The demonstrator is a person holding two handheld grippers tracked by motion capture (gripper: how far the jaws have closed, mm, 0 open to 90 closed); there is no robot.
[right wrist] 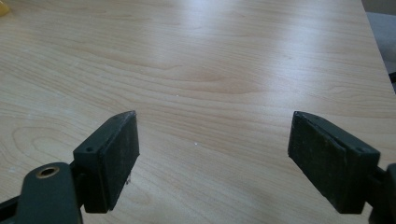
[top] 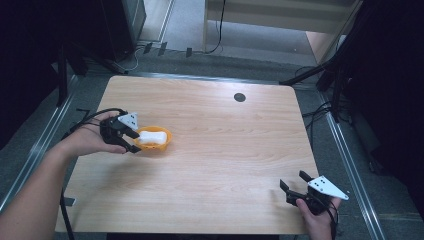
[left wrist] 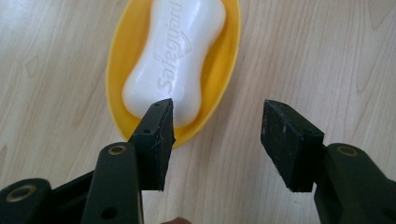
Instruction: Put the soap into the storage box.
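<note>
A yellow oval dish sits on the left part of the wooden table, with a white bar of soap lying in it. The left gripper view shows the soap embossed with lettering, lengthwise in the dish. My left gripper is at the dish's left end and stands open. One pad overlaps the dish's near rim, and bare table shows between the jaws. My right gripper is open near the front right corner, over bare wood.
A small dark round hole lies near the table's far edge. Dark stands, cables and metal rails surround the table. The table's right edge runs close beside my right gripper.
</note>
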